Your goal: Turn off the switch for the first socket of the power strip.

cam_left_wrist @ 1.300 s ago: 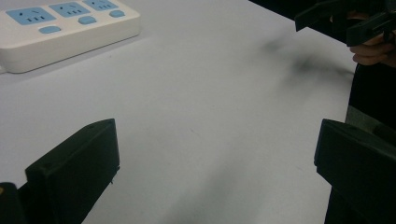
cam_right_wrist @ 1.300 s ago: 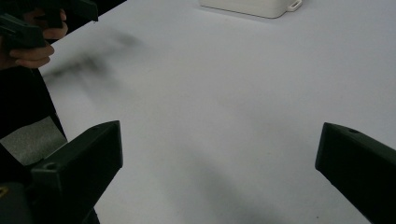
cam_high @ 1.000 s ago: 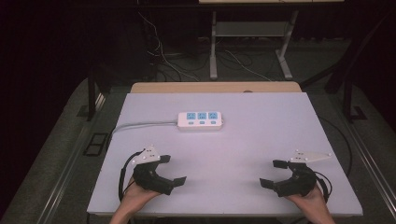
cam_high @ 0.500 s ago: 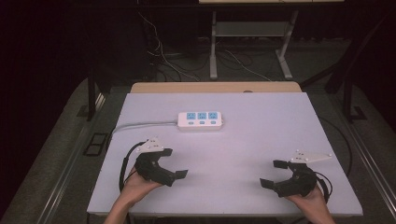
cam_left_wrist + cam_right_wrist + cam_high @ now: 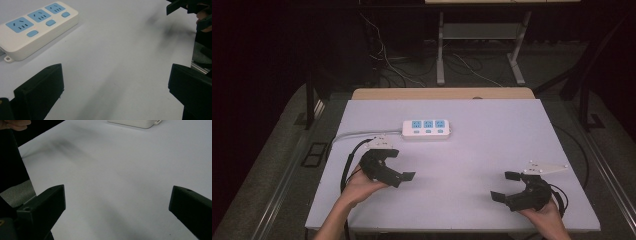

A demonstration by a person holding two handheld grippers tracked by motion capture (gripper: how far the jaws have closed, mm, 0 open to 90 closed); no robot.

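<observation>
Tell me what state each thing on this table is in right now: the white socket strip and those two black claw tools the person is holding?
Power strip: lying flat on the table, sockets up, all three empty, nothing plugged in.
Left gripper: fingers wide apart, holding nothing.
Right gripper: fingers wide apart, holding nothing.

We see the power strip point(image 5: 427, 129) on the table point(image 5: 492, 140), toward its far side, left of centre. Left claw point(image 5: 399, 165) sits just in front of it; right claw point(image 5: 507, 185) well apart, near-right.
</observation>
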